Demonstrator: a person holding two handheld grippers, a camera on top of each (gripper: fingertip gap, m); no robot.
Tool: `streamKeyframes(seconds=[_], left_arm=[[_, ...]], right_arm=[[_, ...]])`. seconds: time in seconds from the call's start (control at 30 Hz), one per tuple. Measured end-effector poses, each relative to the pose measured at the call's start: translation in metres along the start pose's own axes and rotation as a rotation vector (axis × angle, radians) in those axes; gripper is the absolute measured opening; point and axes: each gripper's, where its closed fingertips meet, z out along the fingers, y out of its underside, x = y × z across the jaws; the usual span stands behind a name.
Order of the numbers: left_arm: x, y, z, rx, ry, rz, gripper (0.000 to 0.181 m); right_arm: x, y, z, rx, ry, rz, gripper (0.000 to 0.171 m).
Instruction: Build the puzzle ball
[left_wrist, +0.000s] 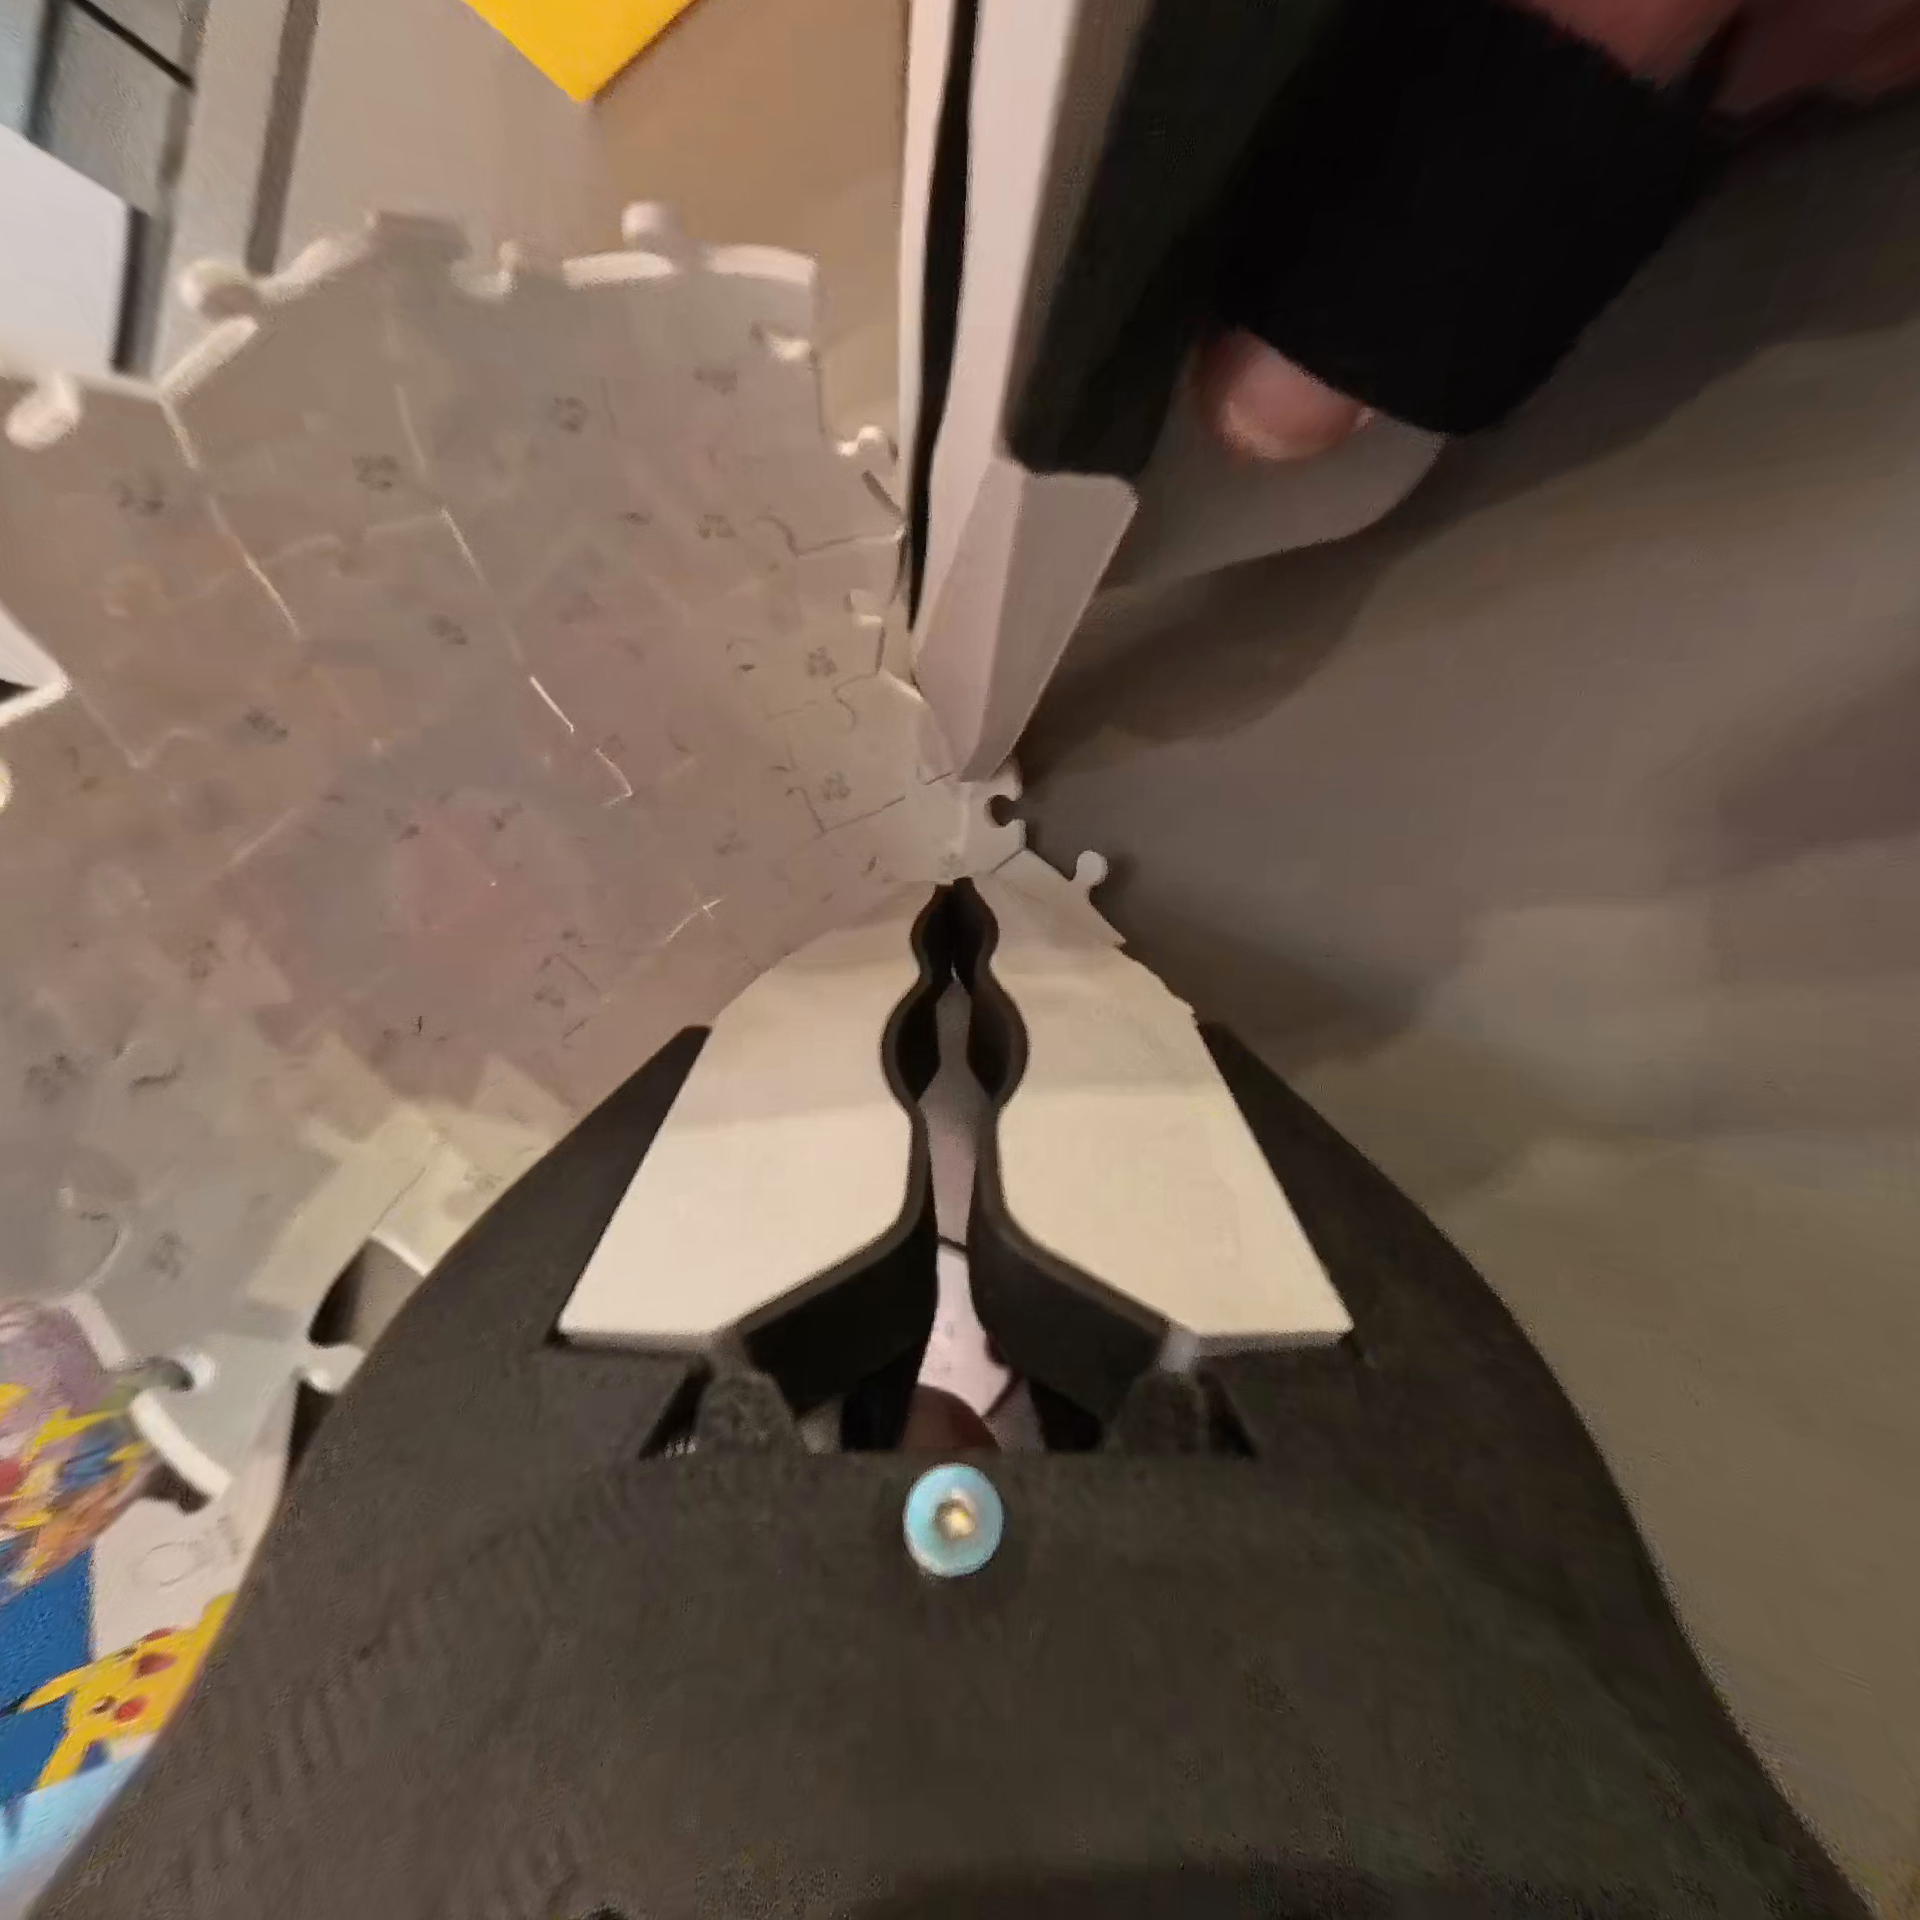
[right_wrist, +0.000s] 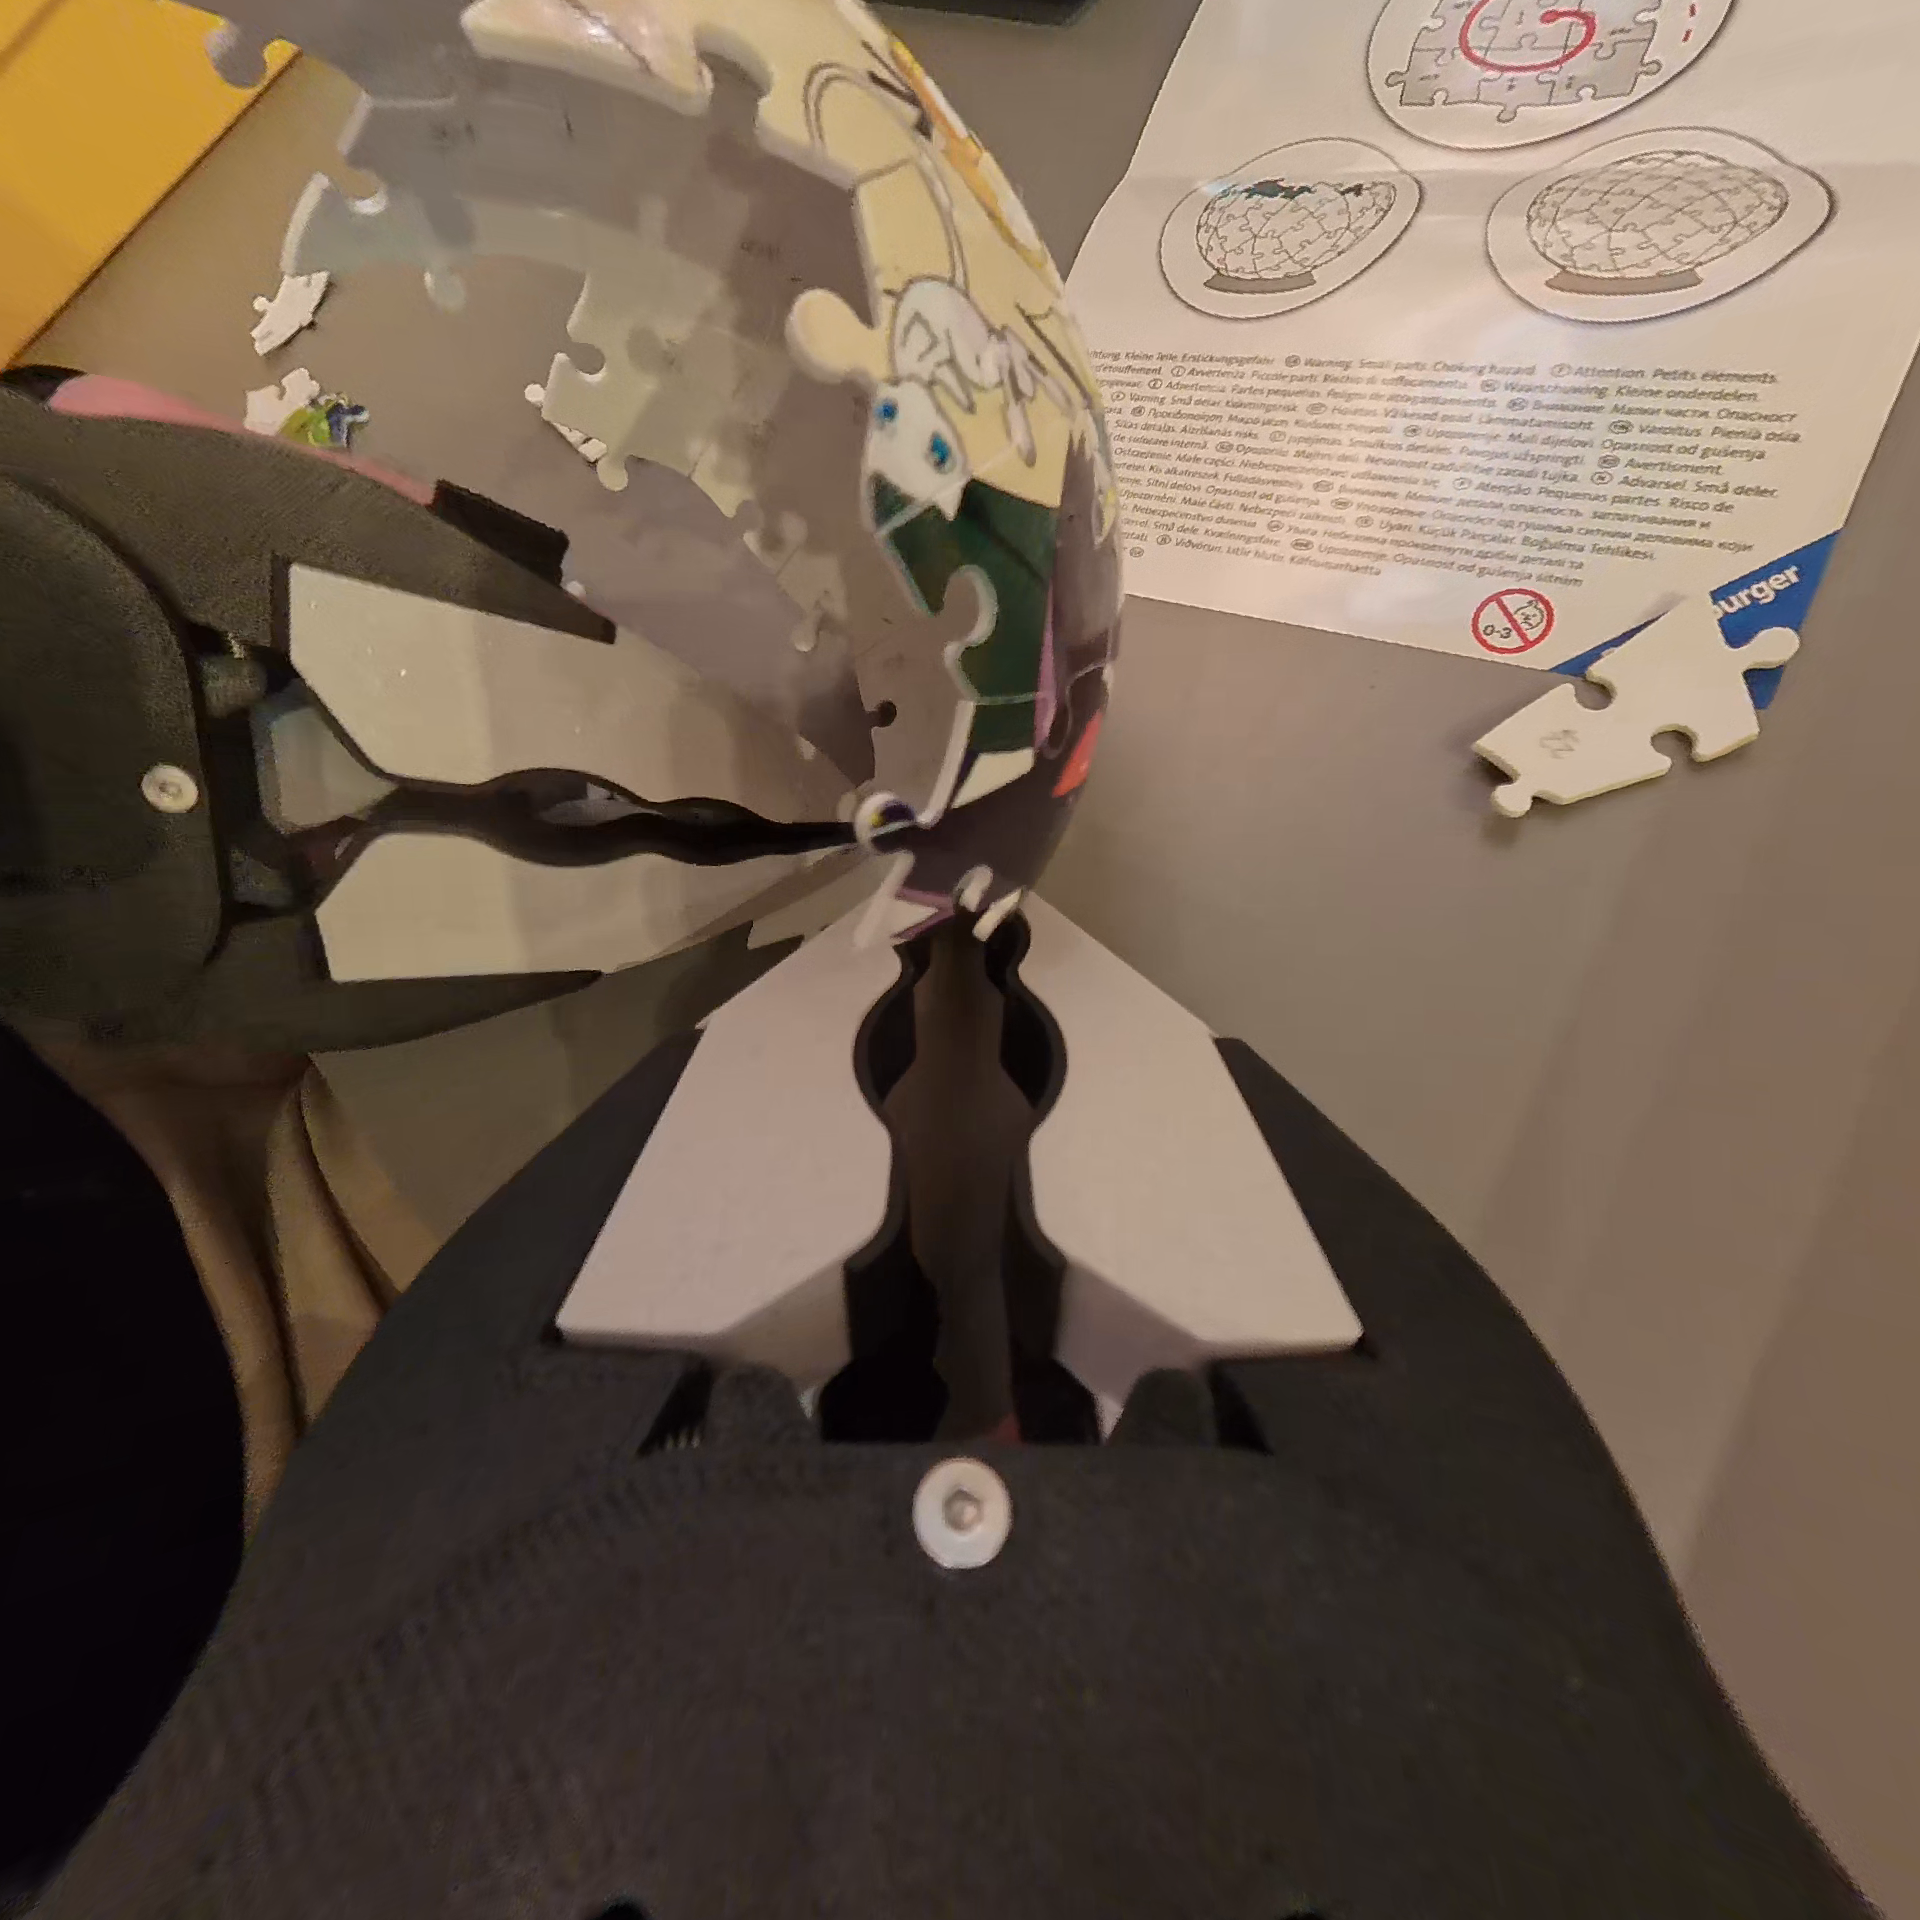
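The partly built puzzle ball (right_wrist: 966, 343) is a curved shell, printed outside and grey inside, held above the table. In the left wrist view its grey numbered inside (left_wrist: 468, 675) fills the left. My left gripper (left_wrist: 956, 894) is shut on the shell's rim, and in the right wrist view it (right_wrist: 862, 826) comes in from the left. My right gripper (right_wrist: 971, 925) has its jaws nearly together on the rim just beside it, at small white tabs. It comes down from the top in the left wrist view (left_wrist: 966, 769). A loose white piece (right_wrist: 1631, 717) lies on the table.
An instruction sheet (right_wrist: 1455, 364) lies at the back right on the grey table (right_wrist: 1455, 1143). Small loose pieces (right_wrist: 291, 307) lie at the back left by a yellow box (right_wrist: 83, 156). A gloved hand (left_wrist: 1403, 260) holds the right gripper. A colourful printed surface (left_wrist: 73, 1621) is at lower left. Both grippers' tips are close together, under 4 cm apart.
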Motion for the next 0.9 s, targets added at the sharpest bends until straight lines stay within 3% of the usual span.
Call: streamKeyframes(seconds=[0.9], left_arm=[[-0.0016, -0.0018, 0.0004, 0.004, 0.081, -0.164, 0.000]], right_arm=[[0.0012, -0.0037, -0.0026, 0.029, 0.022, -0.023, 0.012]])
